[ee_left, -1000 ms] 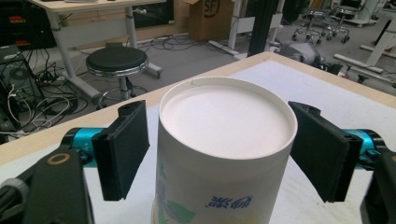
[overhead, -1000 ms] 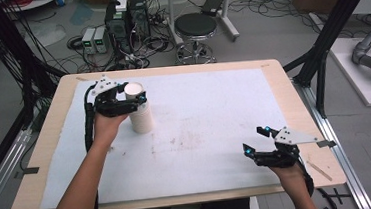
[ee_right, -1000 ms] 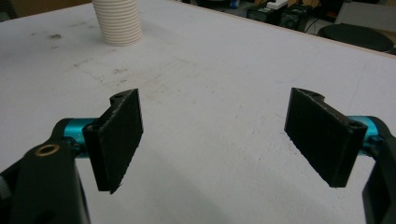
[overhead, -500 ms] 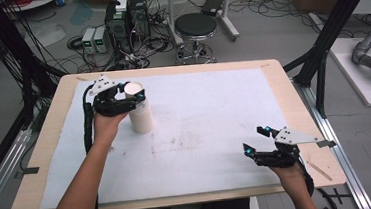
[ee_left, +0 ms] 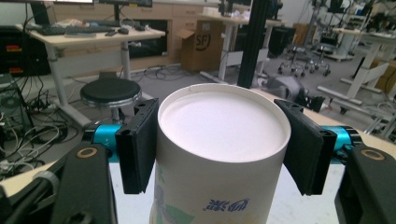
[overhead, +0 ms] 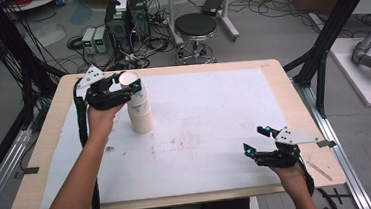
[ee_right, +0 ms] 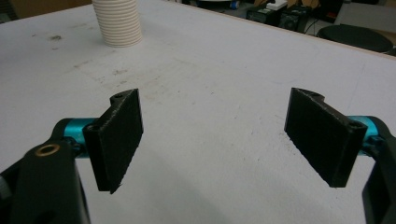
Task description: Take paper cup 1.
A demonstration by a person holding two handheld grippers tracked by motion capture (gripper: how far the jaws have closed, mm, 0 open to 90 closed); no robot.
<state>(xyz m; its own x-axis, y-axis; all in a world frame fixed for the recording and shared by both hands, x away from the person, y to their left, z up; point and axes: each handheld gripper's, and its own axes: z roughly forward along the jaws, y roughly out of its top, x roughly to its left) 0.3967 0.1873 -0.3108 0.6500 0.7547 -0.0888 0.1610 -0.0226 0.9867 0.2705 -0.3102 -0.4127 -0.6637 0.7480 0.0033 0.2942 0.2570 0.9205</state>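
A white paper cup [overhead: 130, 80] with blue print [ee_left: 219, 154] is held between the jaws of my left gripper [overhead: 128, 89], which is shut on it near its rim. The cup sits partly raised out of a stack of ribbed white cups [overhead: 142, 119] standing at the back left of the white sheet [overhead: 214, 107]. My right gripper [overhead: 254, 140] hovers low over the front right of the table, open, with nothing between its pads [ee_right: 119, 135]. In the right gripper view the cup stack [ee_right: 116, 23] stands far off at the upper left.
The wooden table rim [overhead: 181, 200] frames the white sheet. A thin wooden stick [overhead: 320, 170] lies at the right front corner. Behind the table stand a black stool [overhead: 195, 26], computer boxes [overhead: 126, 14] and cables. Black frame posts [overhead: 326, 43] rise at the right.
My left gripper has lifted the top cup a little way up out of the stack. The right gripper has stayed where it was, still open.
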